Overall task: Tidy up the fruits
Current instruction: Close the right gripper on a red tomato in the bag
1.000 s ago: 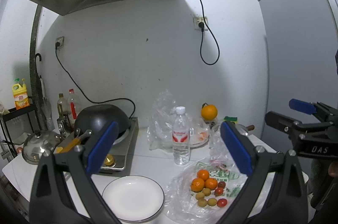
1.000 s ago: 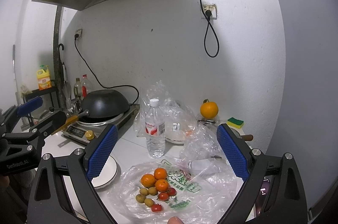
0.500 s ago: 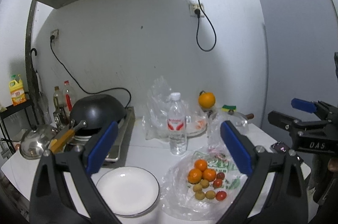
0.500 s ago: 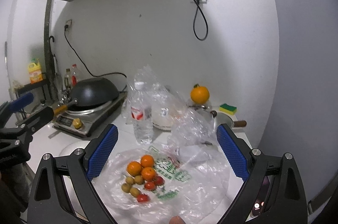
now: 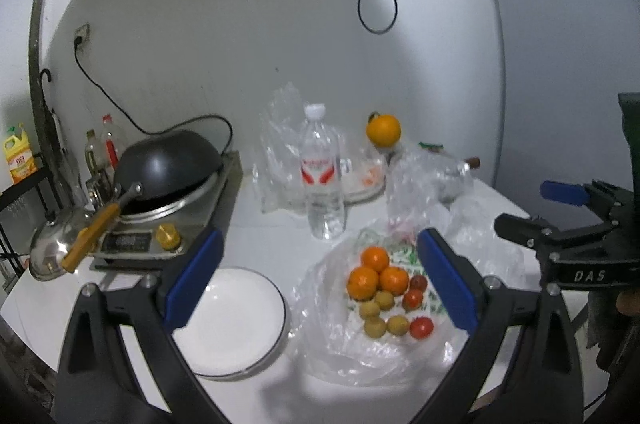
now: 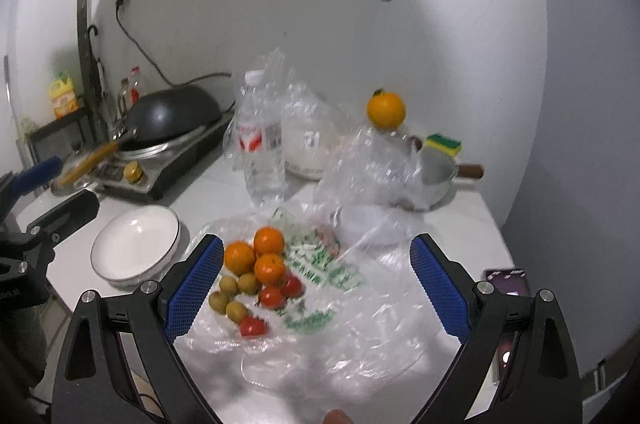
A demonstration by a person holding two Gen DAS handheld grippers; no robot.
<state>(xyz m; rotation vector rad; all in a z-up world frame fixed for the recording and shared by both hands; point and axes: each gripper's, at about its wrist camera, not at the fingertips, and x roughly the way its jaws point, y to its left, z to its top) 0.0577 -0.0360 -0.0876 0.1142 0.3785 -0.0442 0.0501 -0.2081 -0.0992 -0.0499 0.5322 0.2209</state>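
Three tangerines (image 5: 375,274) (image 6: 260,254), several small yellow-brown fruits (image 5: 378,316) (image 6: 232,298) and three cherry tomatoes (image 5: 418,308) (image 6: 276,298) lie in a heap on a flattened clear plastic bag (image 5: 344,356) (image 6: 344,304). An empty white plate (image 5: 234,320) (image 6: 134,248) sits left of the bag. My left gripper (image 5: 322,282) is open above the plate's right rim and the heap. My right gripper (image 6: 316,284) is open over the bag, its left pad beside the fruit. A larger orange (image 5: 383,130) (image 6: 386,110) rests high at the back.
A water bottle (image 5: 322,180) (image 6: 260,144) stands behind the bag, with crumpled clear bags (image 6: 368,164) and a bagged bowl (image 6: 306,144). A black wok (image 5: 168,164) sits on a stove at the left, a small pot (image 6: 436,176) and sponge (image 6: 443,144) at the right, a phone (image 6: 506,292) near the right edge.
Both grippers have come down and forward toward the counter, so the fruit heap and plate now sit larger and between the fingers. Nothing on the counter has moved.
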